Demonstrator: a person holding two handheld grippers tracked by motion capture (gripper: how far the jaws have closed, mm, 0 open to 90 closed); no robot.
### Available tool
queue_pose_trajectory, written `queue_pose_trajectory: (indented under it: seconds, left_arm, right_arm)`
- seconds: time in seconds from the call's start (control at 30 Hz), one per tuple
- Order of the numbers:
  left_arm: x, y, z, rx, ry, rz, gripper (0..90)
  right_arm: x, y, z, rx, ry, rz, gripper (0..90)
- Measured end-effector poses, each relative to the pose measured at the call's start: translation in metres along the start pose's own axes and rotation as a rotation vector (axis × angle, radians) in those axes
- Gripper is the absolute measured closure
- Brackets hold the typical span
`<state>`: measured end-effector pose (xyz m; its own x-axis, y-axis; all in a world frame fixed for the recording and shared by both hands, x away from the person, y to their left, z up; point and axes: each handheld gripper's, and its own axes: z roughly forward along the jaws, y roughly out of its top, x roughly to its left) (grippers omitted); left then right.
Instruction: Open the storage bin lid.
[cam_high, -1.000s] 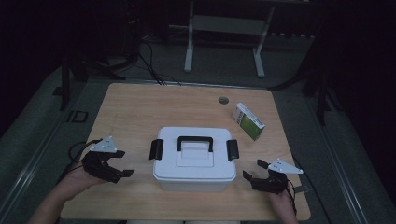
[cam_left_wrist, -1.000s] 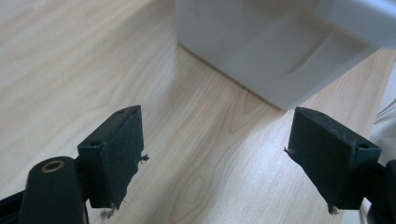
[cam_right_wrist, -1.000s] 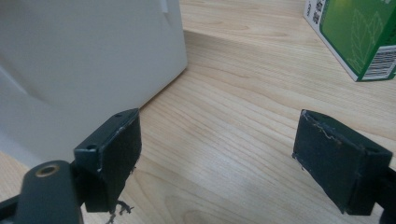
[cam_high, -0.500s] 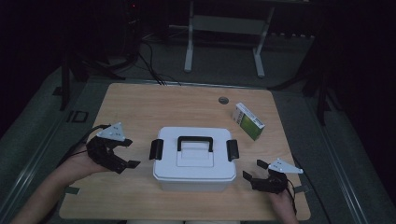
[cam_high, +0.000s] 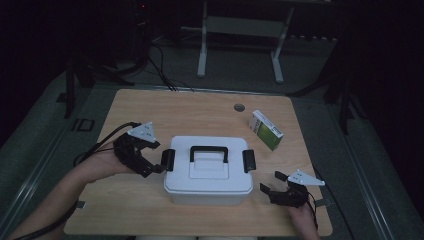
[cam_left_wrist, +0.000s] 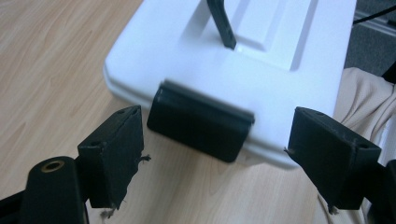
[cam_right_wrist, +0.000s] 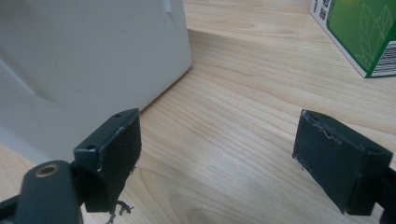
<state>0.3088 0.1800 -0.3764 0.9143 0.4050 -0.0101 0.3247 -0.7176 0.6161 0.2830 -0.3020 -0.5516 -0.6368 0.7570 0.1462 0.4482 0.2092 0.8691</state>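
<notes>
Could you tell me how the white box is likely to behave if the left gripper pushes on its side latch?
The box looks like rigid plastic, so it should hardly flex. Sitting flat and wide on the smooth table, it would probably slide rather than tip. The latch seems hinged, so the open left gripper may flip it instead.

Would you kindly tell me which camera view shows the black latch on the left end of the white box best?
The left gripper view: the latch sits large and close between open jaws. The high view shows it small, beside the left hand-held gripper. The right gripper view offers just a plain wall of the white box.
</notes>
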Motion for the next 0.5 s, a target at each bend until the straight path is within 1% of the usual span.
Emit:
queue_pose_trajectory:
  seconds: [0.03,0.07,0.1,0.13,0.17,0.2,0.23,0.37,0.4,0.47,0.5]
  left_arm:
    - [0.0,0.004,0.002,0.007,0.004,0.01,18.3]
    - [0.0,0.007,0.003,0.005,0.002,0.009,18.3]
    - [0.001,0.012,0.004,0.005,-0.008,0.017,18.3]
    - [0.001,0.014,0.004,0.007,-0.005,0.021,18.3]
    - [0.001,0.021,0.006,0.009,-0.012,0.029,18.3]
    - [0.001,0.021,0.006,0.009,-0.012,0.029,18.3]
    - [0.001,0.025,0.007,0.013,-0.007,0.034,18.3]
    - [-0.001,0.038,0.013,0.023,-0.017,0.055,18.3]
    - [-0.001,0.038,0.013,0.023,-0.017,0.055,18.3]
    - [-0.001,0.043,0.016,0.03,-0.024,0.064,18.3]
    - [-0.001,0.046,0.018,0.033,-0.021,0.066,18.3]
  right_arm:
    - [0.0,0.0,0.0,-0.003,-0.001,0.002,14.9]
    - [0.0,0.0,0.0,-0.003,-0.001,0.002,14.9]
    - [0.0,0.0,0.0,-0.002,0.002,0.003,14.9]
    - [0.0,0.0,0.0,-0.002,0.002,0.003,14.9]
    - [0.0,0.0,0.0,0.001,0.002,0.003,14.9]
    - [0.0,0.0,0.0,0.001,0.002,0.003,14.9]
    - [0.0,0.0,0.0,0.002,0.003,0.003,14.9]
    - [0.0,0.0,0.0,0.006,0.008,0.0,14.9]
    - [0.0,0.0,0.0,0.006,0.008,0.0,14.9]
    - [0.0,0.0,0.0,0.006,0.01,0.0,14.9]
    - [0.0,0.0,0.0,0.006,0.01,0.002,14.9]
